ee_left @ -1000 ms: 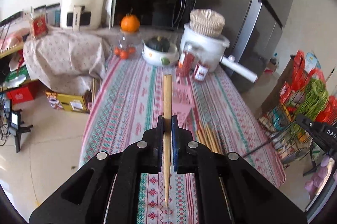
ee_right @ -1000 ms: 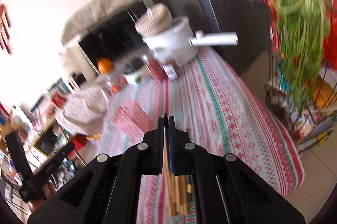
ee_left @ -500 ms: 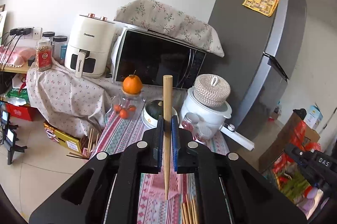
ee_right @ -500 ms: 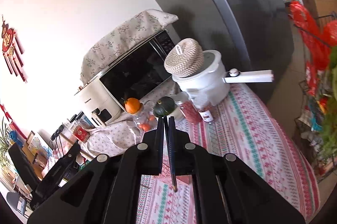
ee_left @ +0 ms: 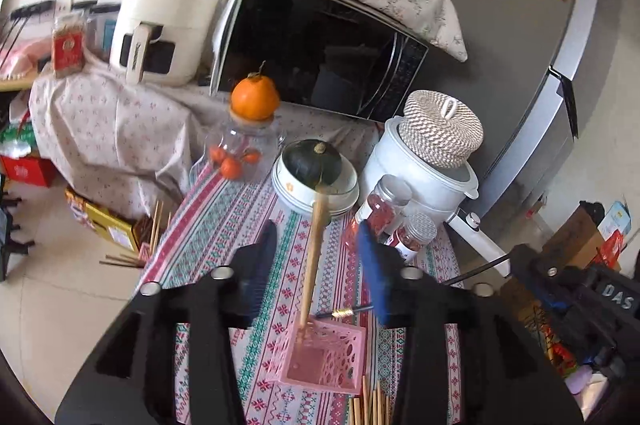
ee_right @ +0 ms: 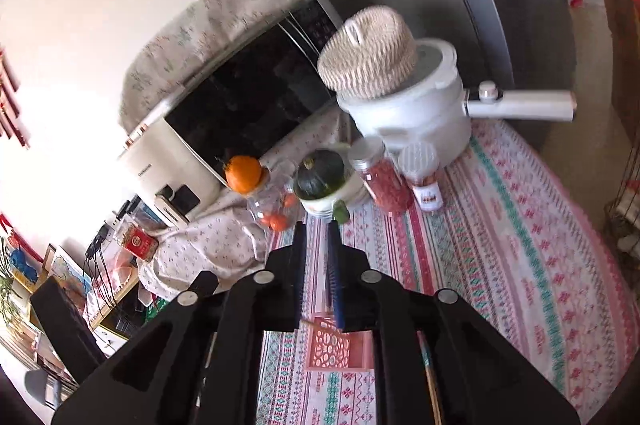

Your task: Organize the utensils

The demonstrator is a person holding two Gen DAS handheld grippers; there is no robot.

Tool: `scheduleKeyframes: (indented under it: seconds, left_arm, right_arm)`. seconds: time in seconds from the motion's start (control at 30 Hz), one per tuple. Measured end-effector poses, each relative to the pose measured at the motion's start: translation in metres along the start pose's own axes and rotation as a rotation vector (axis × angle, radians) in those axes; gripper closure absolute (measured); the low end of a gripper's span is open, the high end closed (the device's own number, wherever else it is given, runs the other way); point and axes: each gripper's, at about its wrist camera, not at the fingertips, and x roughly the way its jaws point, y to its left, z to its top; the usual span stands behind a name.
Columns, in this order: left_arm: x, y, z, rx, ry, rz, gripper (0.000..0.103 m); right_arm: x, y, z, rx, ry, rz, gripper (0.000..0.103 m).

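Observation:
My left gripper [ee_left: 316, 237] hangs over the pink lattice basket [ee_left: 320, 357] on the striped tablecloth, its jaws opening. A wooden chopstick [ee_left: 314, 253] stands loose between them, touching neither pad, with its lower end inside the basket. A thin dark stick with a gold band [ee_left: 344, 313] lies across the basket's far rim. Several wooden chopsticks [ee_left: 372, 401] lie on the cloth in front of the basket. My right gripper [ee_right: 316, 231] is above the same basket [ee_right: 332, 345], its jaws opening a little, with nothing between them.
Behind the basket stand two red-filled jars [ee_left: 380, 209], a bowl with a dark squash [ee_left: 314, 165], a glass jar topped by an orange [ee_left: 254, 97] and a white pot with a woven lid [ee_left: 424, 161]. Microwave, air fryer and fridge stand at the back. Loose chopsticks lie on the floor [ee_left: 132, 257] at the left.
Both grippers swung over the pink basket and went from shut to open. The wooden chopstick slid down into the basket. The thin dark stick has left the right gripper.

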Motion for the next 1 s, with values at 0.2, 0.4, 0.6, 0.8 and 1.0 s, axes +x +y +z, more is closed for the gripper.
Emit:
scheduleKeyframes:
  seconds: [0.2,0.4,0.6,0.8,1.0]
  left_arm:
    - [-0.024,0.01,-0.004,0.01,-0.025,0.024,0.054]
    - [-0.057,0.022,-0.012,-0.024,-0.042,0.038,0.043]
    - [-0.074,0.054,-0.058,-0.101,0.046,0.058,0.031]
    - [-0.085,0.078,-0.103,-0.097,0.179,0.062,0.026]
    - [-0.077,0.075,-0.107,-0.048,0.235,0.015,0.025]
  right_arm:
    - [-0.014,-0.011,-0.015,-0.031,-0.02,-0.046,0.065]
    - [-0.041,-0.039,-0.035,-0.003,-0.005,-0.069,0.053]
    - [-0.016,-0.098,-0.045,0.157,0.152,-0.143,0.043]
    - [0.062,-0.112,-0.045,-0.03,0.282,-0.267,0.038]
    - [0.14,-0.089,-0.048,-0.442,0.364,-0.267,0.038]
